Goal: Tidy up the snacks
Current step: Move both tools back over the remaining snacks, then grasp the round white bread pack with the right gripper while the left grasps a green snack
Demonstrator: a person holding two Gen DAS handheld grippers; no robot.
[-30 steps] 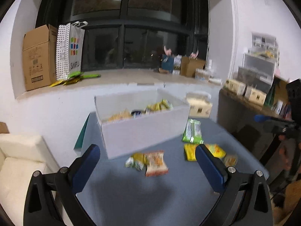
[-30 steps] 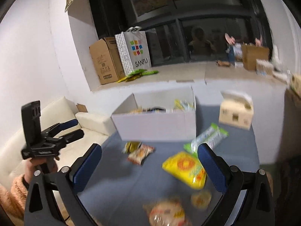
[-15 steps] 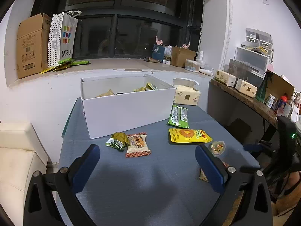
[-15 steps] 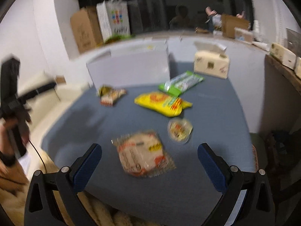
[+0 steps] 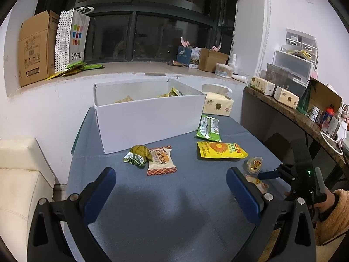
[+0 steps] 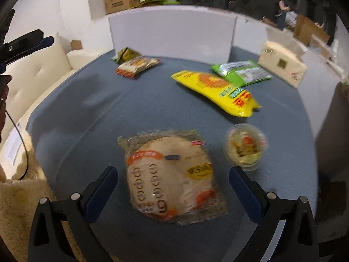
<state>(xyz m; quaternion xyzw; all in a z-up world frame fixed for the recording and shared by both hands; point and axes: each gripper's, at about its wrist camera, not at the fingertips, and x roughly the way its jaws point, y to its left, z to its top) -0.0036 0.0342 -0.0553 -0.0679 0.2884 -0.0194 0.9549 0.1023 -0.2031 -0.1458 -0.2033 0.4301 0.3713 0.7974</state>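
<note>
The round flatbread packet (image 6: 174, 176) lies between the spread fingers of the right gripper (image 6: 173, 187); the left gripper (image 5: 171, 187), also spread, hovers farther off.

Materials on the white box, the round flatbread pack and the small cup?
White box: likely matte cardboard or corrugated plastic; flat folded walls, no gloss.
Flatbread pack: clear glossy plastic film; the bread shows through, edges crinkled.
Small cup: seemingly clear plastic with a printed film lid; blurred.
</note>
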